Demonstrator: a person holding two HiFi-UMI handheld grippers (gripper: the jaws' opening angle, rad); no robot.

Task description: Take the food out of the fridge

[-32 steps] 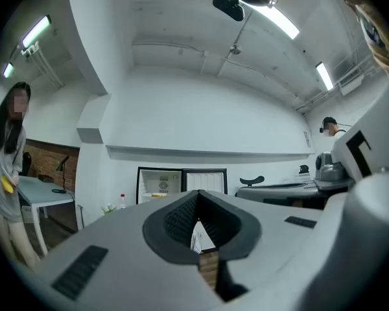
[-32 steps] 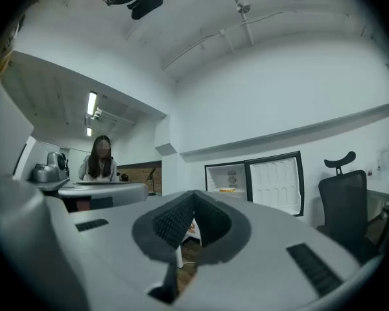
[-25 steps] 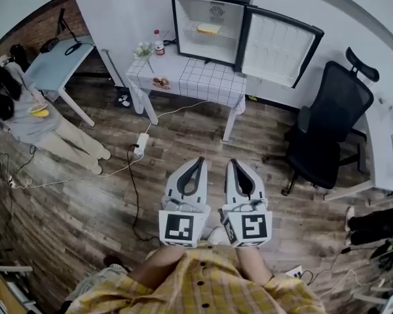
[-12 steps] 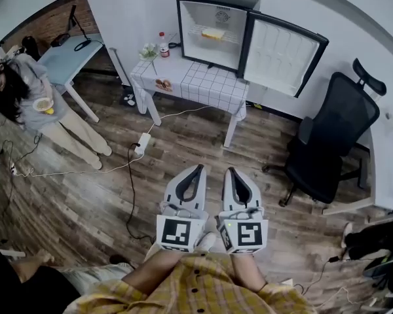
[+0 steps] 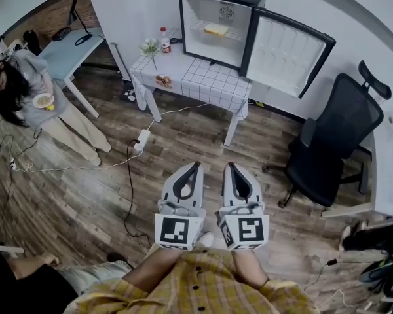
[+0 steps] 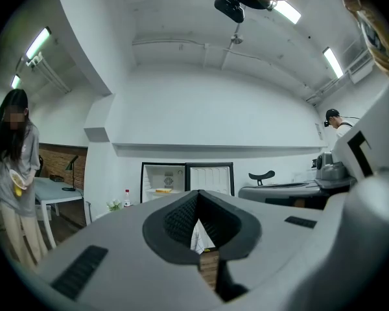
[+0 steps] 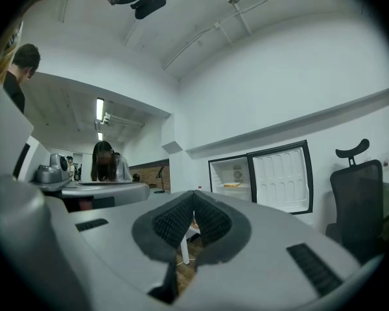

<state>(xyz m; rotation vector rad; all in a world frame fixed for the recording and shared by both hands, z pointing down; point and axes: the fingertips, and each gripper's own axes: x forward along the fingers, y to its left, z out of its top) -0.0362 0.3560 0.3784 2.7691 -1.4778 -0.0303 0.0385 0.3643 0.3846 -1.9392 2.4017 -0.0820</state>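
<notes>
The person is holding the left gripper (image 5: 194, 167) and the right gripper (image 5: 231, 167) side by side and level, just ahead of a yellow checked shirt (image 5: 203, 286) and above the wooden plank floor (image 5: 85, 195). Each gripper's grey jaws are meeting at the tips and gripping nothing; only floor and a table leg are showing through the hollow behind the tips.

The small black mini fridge (image 5: 219, 21) with a white inside is standing at the far right corner of the rectangular table draped in a white grid-patterned cloth (image 5: 203, 80). Its fridge door (image 5: 288, 54) is hanging wide open to the right. The flat yellow block of food (image 5: 216, 29) is lying on the wire shelf inside the fridge, well apart from both grippers.

A clear bottle with a red cap (image 5: 164, 40) and a small bunch of white flowers (image 5: 149, 47) are sitting near the table's far left corner. A black office chair (image 5: 334, 142) is standing to the right of the table. A person in a grey top (image 5: 26, 90) is standing at the left, holding a bowl.
</notes>
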